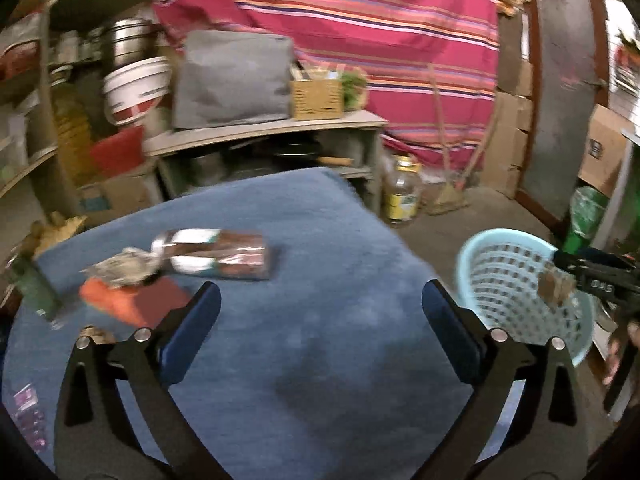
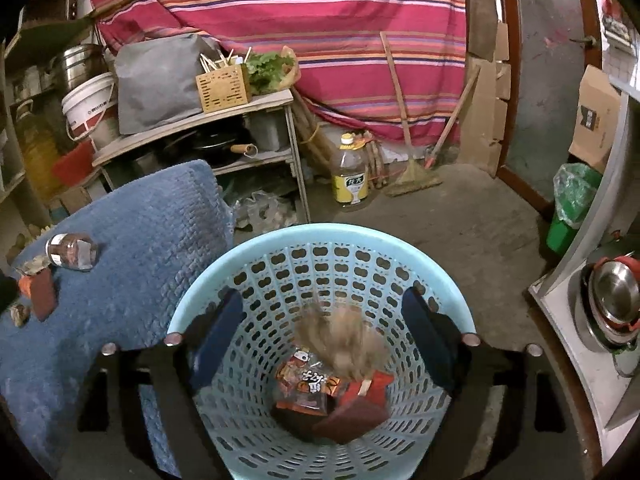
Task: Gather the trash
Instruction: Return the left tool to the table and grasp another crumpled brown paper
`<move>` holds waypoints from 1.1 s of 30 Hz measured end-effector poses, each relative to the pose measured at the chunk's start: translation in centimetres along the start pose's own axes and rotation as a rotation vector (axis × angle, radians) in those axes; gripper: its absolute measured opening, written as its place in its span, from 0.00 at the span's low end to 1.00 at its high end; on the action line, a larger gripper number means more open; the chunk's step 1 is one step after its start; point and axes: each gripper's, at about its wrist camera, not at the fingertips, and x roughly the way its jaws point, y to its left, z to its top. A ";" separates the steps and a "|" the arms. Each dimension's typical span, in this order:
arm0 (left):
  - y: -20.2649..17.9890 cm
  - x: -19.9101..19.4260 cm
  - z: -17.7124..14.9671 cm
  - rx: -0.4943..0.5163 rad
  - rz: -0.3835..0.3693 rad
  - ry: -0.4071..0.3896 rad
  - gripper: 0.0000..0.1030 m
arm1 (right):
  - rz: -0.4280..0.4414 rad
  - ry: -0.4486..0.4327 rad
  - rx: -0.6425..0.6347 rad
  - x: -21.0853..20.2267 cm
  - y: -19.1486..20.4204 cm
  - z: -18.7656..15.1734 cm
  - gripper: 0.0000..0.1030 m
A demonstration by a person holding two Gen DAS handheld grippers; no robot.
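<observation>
**Cluttered storeroom, blue-covered table, trash half cleared**

Striped red cloth hangs behind; shelves of pots at ten o'clock.

Left to right on the blue cover [image 1: 312, 216]: green bottle [image 1: 34, 288] at nine o'clock, orange and dark red wrapper [image 1: 132, 300], crumpled paper wad [image 1: 120, 268], foil snack packet [image 1: 218, 254] nearer centre. All still to collect.

Left gripper [image 1: 320, 312]: tongs wide, nothing between them, aimed over the cover with the packet at eleven o'clock.

Light-blue basket [image 2: 320, 236] stands on the floor just beside the table's right edge. Right gripper [image 2: 324, 324]: tongs wide above it, a brownish scrap [image 2: 344, 344] blurred and apparently dropping between them onto wrappers [image 2: 308, 384] at the bottom.

Judgement: right should stay centred over the rim until the scrap lands; left should approach the packet low, pads either side.

Obstructions: oil jug [image 2: 350, 176] and broom [image 2: 412, 176] beyond the basket, clear of the path
</observation>
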 end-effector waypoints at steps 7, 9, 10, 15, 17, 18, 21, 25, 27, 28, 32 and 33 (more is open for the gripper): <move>8.0 -0.5 -1.2 -0.088 0.124 -0.014 0.95 | 0.031 -0.068 -0.010 -1.7 4.5 0.5 0.89; 9.9 -0.4 -1.8 -0.098 0.160 -0.022 0.95 | 0.061 -0.091 -0.016 -2.2 6.8 0.6 0.89; 10.5 -0.4 -2.2 -0.102 0.169 -0.020 0.95 | 0.077 -0.098 -0.026 -2.5 8.0 0.7 0.89; 15.8 0.9 -3.7 -0.168 0.212 0.030 0.95 | 0.141 -0.115 -0.096 -2.9 14.4 0.0 0.91; 17.4 1.6 -4.5 -0.171 0.239 0.055 0.95 | 0.160 -0.101 -0.136 -2.6 16.8 -0.6 0.91; 18.1 2.0 -5.0 -0.173 0.251 0.075 0.95 | 0.167 -0.092 -0.157 -2.4 17.9 -0.9 0.91; 20.5 3.6 -5.9 -0.204 0.261 0.129 0.94 | 0.179 -0.067 -0.216 -1.6 20.9 -1.4 0.91; 22.6 5.5 -6.4 -0.249 0.232 0.186 0.88 | 0.195 -0.030 -0.232 -0.1 23.3 -1.4 0.91; 22.9 6.3 -6.4 -0.254 0.221 0.208 0.83 | 0.202 0.006 -0.225 0.9 24.0 -1.5 0.91; 23.1 6.9 -6.5 -0.251 0.213 0.223 0.77 | 0.205 0.026 -0.221 1.5 24.3 -1.6 0.91; 23.1 7.8 -7.3 -0.239 0.206 0.273 0.53 | 0.208 0.051 -0.231 2.3 25.5 -2.0 0.91; 23.2 7.8 -7.4 -0.243 0.197 0.273 0.52 | 0.208 0.050 -0.235 2.3 25.8 -2.1 0.91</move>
